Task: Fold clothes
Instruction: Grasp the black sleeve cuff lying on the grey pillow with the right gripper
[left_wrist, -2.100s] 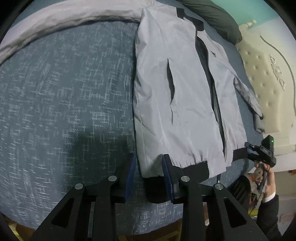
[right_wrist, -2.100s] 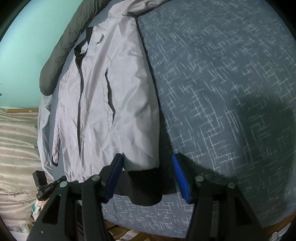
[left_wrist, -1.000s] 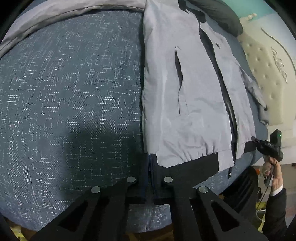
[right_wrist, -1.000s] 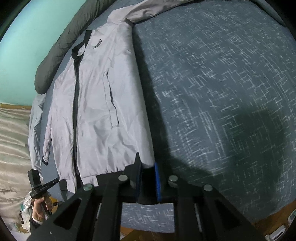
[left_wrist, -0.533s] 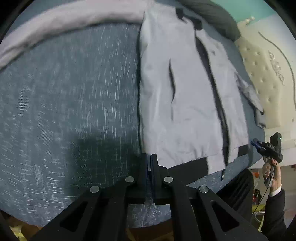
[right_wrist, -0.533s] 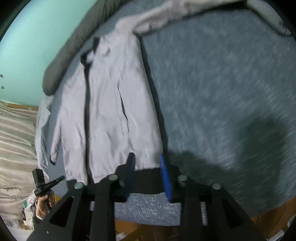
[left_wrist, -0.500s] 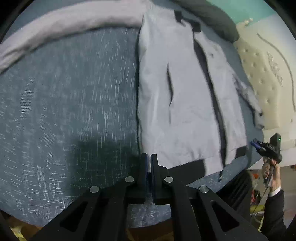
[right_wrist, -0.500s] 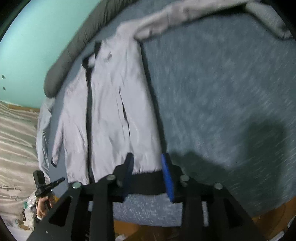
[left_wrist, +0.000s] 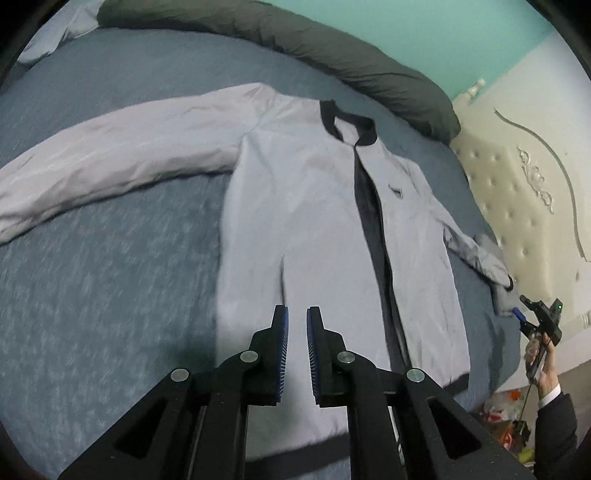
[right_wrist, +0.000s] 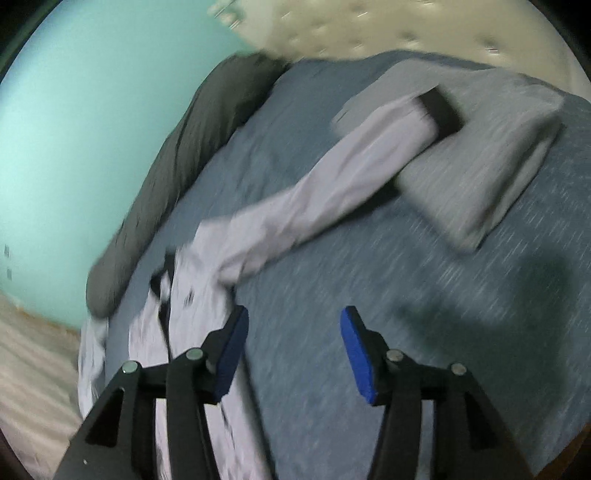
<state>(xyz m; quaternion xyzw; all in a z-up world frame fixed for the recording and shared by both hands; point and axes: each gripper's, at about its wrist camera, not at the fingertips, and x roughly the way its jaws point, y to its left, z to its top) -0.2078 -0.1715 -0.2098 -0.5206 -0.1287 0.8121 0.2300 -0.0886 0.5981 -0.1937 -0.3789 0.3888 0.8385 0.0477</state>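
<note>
The light grey jacket (left_wrist: 314, 229) lies flat on the blue bed (left_wrist: 110, 302), front side up. Its dark collar (left_wrist: 347, 125) points to the far end of the bed, and its dark zipper strip (left_wrist: 373, 236) runs down the middle. One long sleeve (left_wrist: 122, 155) sticks far out to the side. In the right wrist view its dark cuff (right_wrist: 441, 110) rests on a grey pillow (right_wrist: 491, 162). The other sleeve (left_wrist: 476, 254) hangs by the edge of the bed, near the cream padded headboard (left_wrist: 517, 192). A long dark bolster (left_wrist: 295, 48) lies along the teal wall (right_wrist: 81, 122).

The left hand-held gripper (left_wrist: 295, 350) is over the lower front of the jacket. Its jaws are just starting to spread, and there is only a thin gap with no cloth in it. The right hand-held gripper (right_wrist: 291, 350) is over bare bed beside the jacket. Its jaws are spreading wide and nothing is between them. In the left wrist view, a person's hand (left_wrist: 539, 354) in a dark sleeve holds that gripper off the side of the bed.

No fold has been made yet, I think. The jacket looks laid out and ready. The next move is likely to pinch the long sleeve and lay it across the chest. That calls for grabbing near the cuff and not bunching the cloth.
</note>
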